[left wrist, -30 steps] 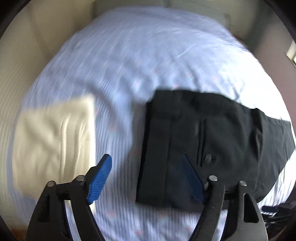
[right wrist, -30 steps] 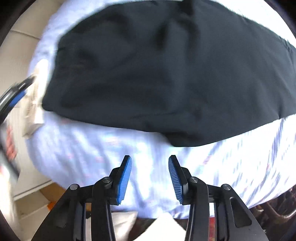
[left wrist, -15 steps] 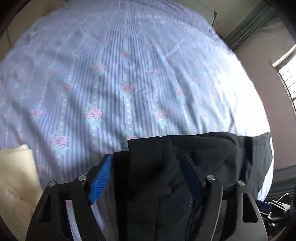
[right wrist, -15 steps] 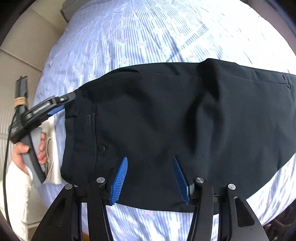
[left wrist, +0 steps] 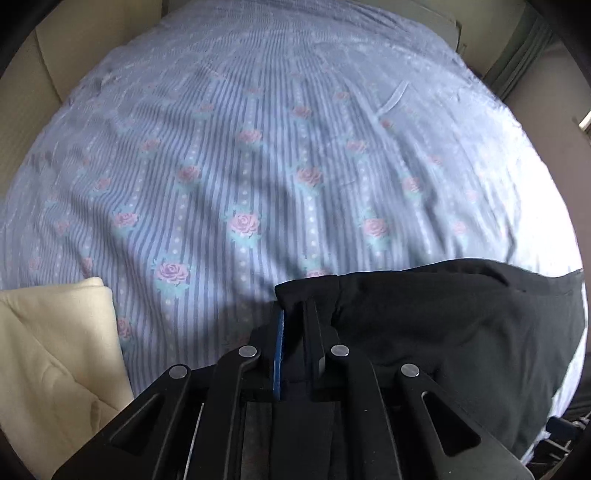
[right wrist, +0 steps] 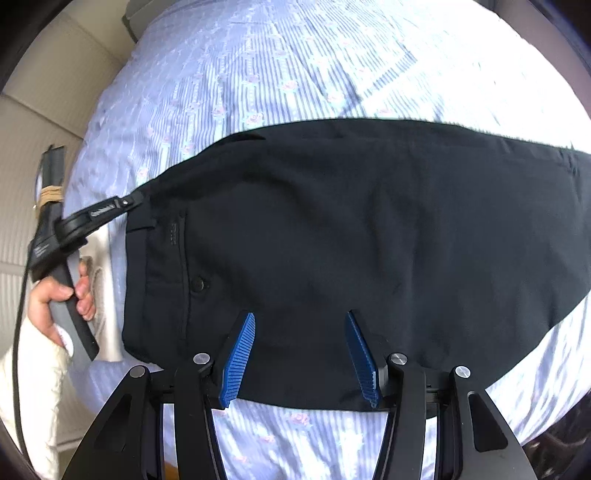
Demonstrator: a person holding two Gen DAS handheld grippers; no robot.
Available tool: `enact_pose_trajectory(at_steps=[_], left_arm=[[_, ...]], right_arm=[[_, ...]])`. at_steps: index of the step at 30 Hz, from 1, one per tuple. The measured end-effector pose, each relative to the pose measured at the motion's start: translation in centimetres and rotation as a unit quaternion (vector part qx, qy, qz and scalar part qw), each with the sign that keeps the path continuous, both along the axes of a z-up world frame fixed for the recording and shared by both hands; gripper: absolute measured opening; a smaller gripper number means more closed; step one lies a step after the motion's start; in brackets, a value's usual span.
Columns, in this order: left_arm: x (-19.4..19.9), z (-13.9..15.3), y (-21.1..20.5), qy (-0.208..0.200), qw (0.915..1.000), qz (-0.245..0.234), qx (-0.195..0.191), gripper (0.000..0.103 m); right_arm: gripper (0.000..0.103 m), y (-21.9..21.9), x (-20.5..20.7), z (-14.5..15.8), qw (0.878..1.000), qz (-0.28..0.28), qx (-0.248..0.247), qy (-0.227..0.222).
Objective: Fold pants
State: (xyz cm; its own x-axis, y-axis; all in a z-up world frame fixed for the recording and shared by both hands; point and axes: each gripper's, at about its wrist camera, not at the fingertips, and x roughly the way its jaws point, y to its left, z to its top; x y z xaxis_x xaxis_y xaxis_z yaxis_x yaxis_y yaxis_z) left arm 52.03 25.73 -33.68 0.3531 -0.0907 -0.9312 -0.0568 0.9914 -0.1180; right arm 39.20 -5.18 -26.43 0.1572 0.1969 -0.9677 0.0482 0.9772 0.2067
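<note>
Black pants (right wrist: 351,236) lie folded lengthwise across a blue striped floral bedsheet (right wrist: 288,66), waistband to the left, with a back-pocket button showing. My left gripper (left wrist: 293,314) is shut on the far corner of the waistband; it also shows in the right wrist view (right wrist: 127,203), pinching that corner. In the left wrist view the pants (left wrist: 461,325) stretch to the right. My right gripper (right wrist: 299,321) is open, its blue pads over the near edge of the pants, holding nothing.
A folded cream garment (left wrist: 55,350) lies on the bedsheet (left wrist: 258,166) at the left, also showing in the right wrist view (right wrist: 105,280) beside the waistband. A beige padded wall (right wrist: 33,129) borders the bed on the left. A pillow edge (left wrist: 424,14) is at the far end.
My left gripper has shut on the waistband corner; it was open over the pants before. My right gripper has settled a little closer over the near edge, still open.
</note>
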Motion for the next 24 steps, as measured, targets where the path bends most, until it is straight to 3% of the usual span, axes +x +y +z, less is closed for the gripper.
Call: enact_pose_trajectory(at_steps=[3,5,6,10,15,21,24], left_arm=[[-0.2,0.9,-0.2,-0.013,0.9995,0.016,0.026,0.02],[-1.1,3.0,-0.5,-0.038,0.9966,0.012,0.072,0.052],[-1.5,3.7,-0.5,-0.048,0.9961,0.007,0.074,0.072],[-4.4,8.5,-1.9,-0.097,0.9928,-0.04,0.059,0.073],[-7.5,14.3,-6.5,-0.144,0.9839,-0.105,0.01,0.073],[-9.5,19.9,-17.8,-0.178,0.9643,-0.191,-0.042,0.073],[-9.6,21.5,-24.0,-0.18,0.9571,-0.222,-0.049,0.073]], right_arm=[[0.053,-0.5,0.2,0.8,1.0,-0.001,-0.019,-0.015],[0.052,-1.6,0.1,1.6,0.999,-0.011,-0.022,-0.023],[0.052,-2.1,-0.1,2.1,0.999,-0.015,-0.021,-0.028],[0.053,-5.8,-1.4,4.5,0.998,-0.026,-0.016,-0.055],[0.054,-10.9,-4.2,7.3,0.996,-0.042,-0.021,-0.081],[0.054,-19.9,-7.4,10.5,0.989,-0.084,-0.012,-0.118],[0.054,-25.5,-8.8,12.1,0.985,-0.106,-0.008,-0.137]])
